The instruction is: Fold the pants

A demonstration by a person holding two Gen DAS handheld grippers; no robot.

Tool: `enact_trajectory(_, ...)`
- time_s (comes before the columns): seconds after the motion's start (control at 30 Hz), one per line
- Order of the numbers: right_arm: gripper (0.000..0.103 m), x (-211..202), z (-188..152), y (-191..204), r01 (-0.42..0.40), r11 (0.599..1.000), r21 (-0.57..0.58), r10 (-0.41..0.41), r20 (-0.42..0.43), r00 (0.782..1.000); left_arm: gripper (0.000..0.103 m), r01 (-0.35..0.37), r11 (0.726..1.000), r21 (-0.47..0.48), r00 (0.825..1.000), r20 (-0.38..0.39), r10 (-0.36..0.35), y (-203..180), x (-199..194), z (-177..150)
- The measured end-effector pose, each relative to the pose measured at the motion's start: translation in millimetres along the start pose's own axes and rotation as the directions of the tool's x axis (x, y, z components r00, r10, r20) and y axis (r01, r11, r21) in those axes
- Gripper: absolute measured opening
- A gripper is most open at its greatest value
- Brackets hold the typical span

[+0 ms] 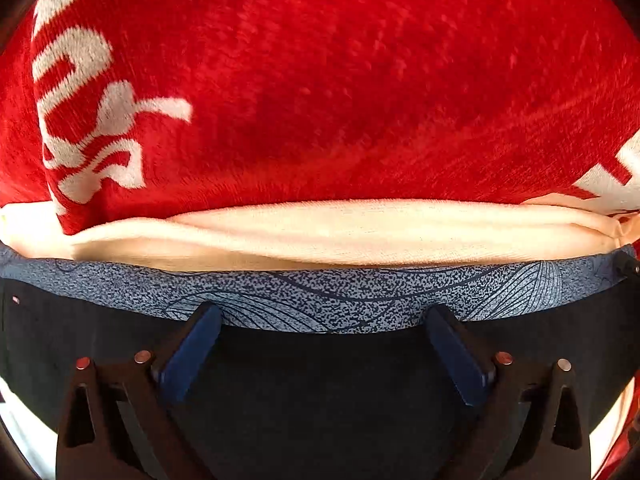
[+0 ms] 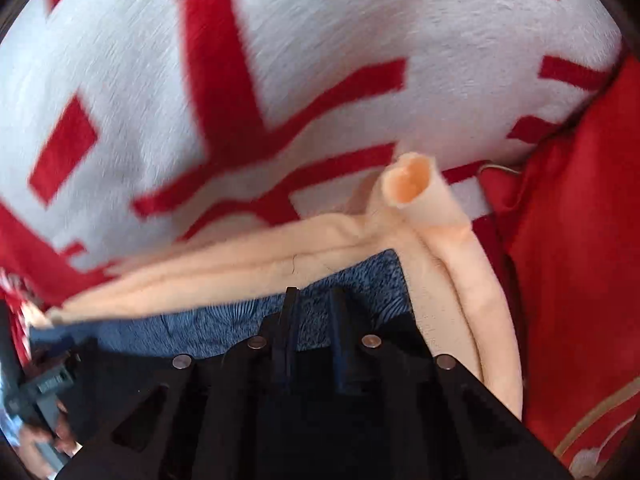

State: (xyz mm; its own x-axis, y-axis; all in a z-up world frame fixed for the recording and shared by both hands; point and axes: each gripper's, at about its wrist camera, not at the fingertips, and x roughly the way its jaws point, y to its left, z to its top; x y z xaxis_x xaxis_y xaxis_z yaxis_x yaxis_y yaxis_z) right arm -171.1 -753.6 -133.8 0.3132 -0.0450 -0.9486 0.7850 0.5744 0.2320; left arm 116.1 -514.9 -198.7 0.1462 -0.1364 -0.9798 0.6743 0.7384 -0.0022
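Both views are brightly lit, colours saturated. The cream cloth point(image 1: 320, 232) glares near white toward 3 and 9 o'clock. The red-and-white blanket point(image 2: 280, 80) smears with motion blur. Fisheye bending and dark vignette crowd every corner, and the near foreground sits in shadow.

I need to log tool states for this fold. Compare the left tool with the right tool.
The left tool has its fingers spread wide; the right tool has them nearly together. The left tool grips nothing, while the right tool looks pinched on the pants, though I can't confirm contact. Both point at the blue patterned band beside the cream fabric.
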Motion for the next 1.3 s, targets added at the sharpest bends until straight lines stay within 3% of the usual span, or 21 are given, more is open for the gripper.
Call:
enact_trajectory(0.07,0.026,-9,-2,6,-0.007,1.0,0.008,0.007,-0.004,1.0,0.103,-0.03,0.999,0.039,0.999,0.017,0.029,6,-15,-3)
enact_trajectory(0.13,0.041,-23,-14,14,-0.052,0.999,0.007,0.052,-0.007,0.999,0.103,-0.029,0.998,0.059,0.999,0.025,0.028,17,-28,-5)
enact_trajectory(0.2,0.049,-35,-29,17,-0.101,0.995,0.025,0.102,-0.025,0.994,0.103,-0.028,0.998,0.062,0.999,0.022,0.027,32,-42,-14)
enact_trajectory(0.37,0.049,-47,-87,39,-0.248,0.961,0.123,0.261,-0.105,0.96,0.103,-0.051,0.998,0.043,0.999,-0.013,0.051,79,-62,-39)
enact_trajectory(0.47,0.053,-50,-132,61,-0.345,0.922,0.178,0.371,-0.144,0.917,0.103,-0.056,0.998,0.008,0.998,-0.038,0.056,116,-67,-51)
enact_trajectory(0.5,0.059,-51,-144,70,-0.369,0.91,0.187,0.398,-0.154,0.904,0.103,-0.054,0.999,0.001,0.998,-0.041,0.054,127,-67,-55)
enact_trajectory(0.6,0.07,-46,-174,110,-0.472,0.854,0.219,0.511,-0.181,0.84,0.103,-0.056,0.998,-0.011,0.998,-0.036,0.056,165,-70,-58)
enact_trajectory(0.67,0.07,-45,-191,146,-0.526,0.814,0.245,0.575,-0.212,0.79,0.103,-0.063,0.998,-0.013,0.998,-0.026,0.063,193,-70,-60)
enact_trajectory(0.8,0.07,-31,-237,202,-0.567,0.776,0.277,0.628,-0.263,0.732,0.103,-0.109,0.994,-0.013,0.994,0.004,0.109,257,-68,-49)
enact_trajectory(0.83,0.069,-22,-245,220,-0.58,0.763,0.285,0.645,-0.27,0.715,0.103,-0.129,0.992,-0.008,0.991,0.019,0.129,273,-67,-46)
enact_trajectory(0.93,0.063,1,-263,256,-0.604,0.74,0.298,0.672,-0.265,0.692,0.103,-0.197,0.98,-0.002,0.98,0.024,0.197,329,-53,-45)
enact_trajectory(1.0,0.062,13,-266,274,-0.606,0.736,0.301,0.675,-0.263,0.689,0.103,-0.222,0.975,-0.012,0.975,-0.006,0.222,367,-35,-50)
enact_trajectory(1.03,0.06,19,-268,280,-0.604,0.736,0.305,0.675,-0.26,0.691,0.103,-0.195,0.981,-0.02,0.981,-0.018,0.194,381,-24,-52)
enact_trajectory(1.07,0.06,23,-270,282,-0.601,0.735,0.314,0.675,-0.255,0.692,0.103,-0.123,0.992,-0.038,0.992,0.0,0.123,394,-20,-52)
enact_trajectory(1.1,0.06,27,-271,284,-0.601,0.73,0.327,0.679,-0.249,0.69,0.103,-0.095,0.995,-0.04,0.995,0.016,0.096,400,-26,-71)
enact_trajectory(1.2,0.06,37,-271,288,-0.599,0.711,0.368,0.693,-0.22,0.687,0.103,-0.081,0.997,-0.014,0.995,0.051,0.082,404,-24,-68)
enact_trajectory(1.27,0.039,42,-268,290,-0.592,0.699,0.401,0.7,-0.212,0.682,0.103,-0.063,0.998,-0.011,0.996,0.064,0.063,396,-29,-72)
enact_trajectory(1.3,0.009,45,-265,294,-0.564,0.719,0.406,0.677,-0.229,0.699,0.103,-0.055,0.998,-0.004,0.996,0.063,0.055,399,-30,-71)
